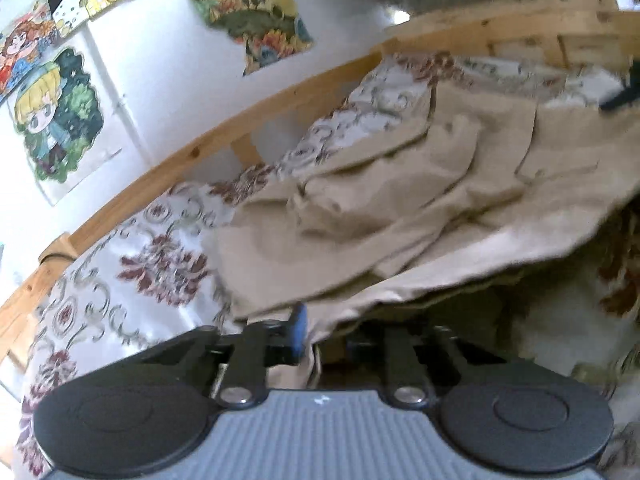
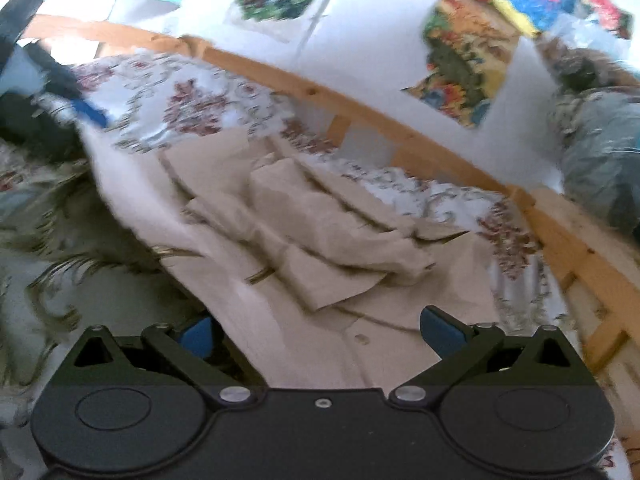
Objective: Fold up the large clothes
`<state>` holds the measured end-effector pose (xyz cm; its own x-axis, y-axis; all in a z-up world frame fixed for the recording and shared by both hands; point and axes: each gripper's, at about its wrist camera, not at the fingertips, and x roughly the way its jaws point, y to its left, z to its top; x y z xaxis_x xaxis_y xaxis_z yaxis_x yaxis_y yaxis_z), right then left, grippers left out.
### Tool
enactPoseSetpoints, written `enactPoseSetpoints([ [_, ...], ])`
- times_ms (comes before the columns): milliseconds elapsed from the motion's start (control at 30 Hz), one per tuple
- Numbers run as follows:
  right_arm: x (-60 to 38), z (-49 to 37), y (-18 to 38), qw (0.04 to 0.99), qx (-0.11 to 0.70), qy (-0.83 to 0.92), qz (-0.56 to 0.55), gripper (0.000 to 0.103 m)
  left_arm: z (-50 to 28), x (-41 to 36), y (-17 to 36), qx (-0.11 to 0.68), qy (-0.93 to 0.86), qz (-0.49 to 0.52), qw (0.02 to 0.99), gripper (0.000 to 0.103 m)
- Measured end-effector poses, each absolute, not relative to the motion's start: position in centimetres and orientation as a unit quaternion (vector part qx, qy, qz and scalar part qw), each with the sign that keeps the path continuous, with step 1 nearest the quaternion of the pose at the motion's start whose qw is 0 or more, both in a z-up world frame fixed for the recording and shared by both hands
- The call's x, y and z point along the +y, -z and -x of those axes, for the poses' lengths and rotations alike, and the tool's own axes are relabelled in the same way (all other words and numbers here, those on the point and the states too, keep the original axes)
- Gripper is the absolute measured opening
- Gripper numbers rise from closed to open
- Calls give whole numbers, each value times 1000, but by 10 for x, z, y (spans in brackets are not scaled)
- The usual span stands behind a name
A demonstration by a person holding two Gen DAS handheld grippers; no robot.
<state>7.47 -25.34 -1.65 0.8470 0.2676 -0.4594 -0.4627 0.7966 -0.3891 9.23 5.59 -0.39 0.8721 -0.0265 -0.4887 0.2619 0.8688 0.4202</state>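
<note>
Beige garment half-lifted over the floral bedspread, your left side pinching its hem.

You're working over a bedspread (image 2: 192, 104) with a floral print, bounded by a wooden bed rail (image 2: 360, 112); the beige garment (image 2: 320, 224) lies rumpled across it, near the rail, with its near edge raised off the bed. It looks like light, limp woven cloth: it will sag and crease wherever you don't support it, so take it at hems and corners rather than mid-panel, and keep the edge taut between both hands. Your left gripper (image 1: 320, 340) has its fingers pressed together on the garment's near hem, cloth draping over them. Your right gripper (image 2: 320, 332) hangs spread wide over the button placket, one button (image 2: 361, 337) showing between the blue pads (image 2: 440, 330), holding nothing.
</note>
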Motion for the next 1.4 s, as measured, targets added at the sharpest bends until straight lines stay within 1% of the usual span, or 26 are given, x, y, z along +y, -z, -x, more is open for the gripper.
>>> enactPoseSetpoints([
  [167, -239, -64, 24, 902, 193, -248, 295, 102, -110, 49, -21, 231, 83, -210, 946, 17],
  [233, -238, -66, 27, 900, 198, -234, 309, 98, -118, 51, -28, 233, 80, -192, 950, 17],
  [300, -242, -74, 32, 900, 224, -206, 311, 87, -125, 56, -34, 236, 74, -175, 953, 17],
  [400, -251, -82, 36, 903, 241, -151, 322, 76, -129, 64, -36, 238, 51, -165, 956, 16],
  [467, -263, -85, 33, 911, 234, -122, 318, 75, -129, 73, -32, 248, 42, -156, 955, 20],
  [500, -269, -85, 30, 915, 226, -108, 317, 74, -126, 77, -28, 253, 39, -155, 954, 21],
  [633, -295, -89, 21, 932, 209, -46, 292, 73, -116, 82, -11, 267, 35, -170, 948, 20],
  [800, -320, -96, 24, 931, 233, 22, 279, 72, -108, 87, -6, 272, 27, -150, 950, 18],
  [833, -325, -97, 24, 933, 237, 30, 270, 70, -108, 88, -5, 274, 26, -148, 950, 18],
  [867, -331, -98, 24, 935, 241, 33, 258, 57, -106, 88, -3, 275, 24, -147, 950, 20],
  [900, -334, -98, 23, 938, 244, 31, 245, 41, -105, 88, -1, 277, 22, -150, 949, 21],
  [1000, -333, -97, 24, 940, 245, 18, 239, 19, -100, 87, 5, 280, 17, -155, 947, 25],
  [1033, -331, -96, 25, 940, 242, 13, 241, 17, -97, 86, 8, 282, 14, -156, 947, 25],
  [1100, -326, -90, 23, 944, 230, 12, 234, 12, -92, 83, 13, 288, 6, -149, 946, 16],
  [1133, -326, -90, 23, 947, 227, 11, 228, 11, -88, 82, 15, 291, 2, -136, 947, 8],
  [1167, -325, -90, 22, 948, 227, 6, 221, 9, -85, 81, 15, 290, -3, -123, 949, 6],
  [1400, -319, -70, 8, 949, 212, 12, 232, 6, -46, 89, 2, 266, -8, -52, 963, 4],
])
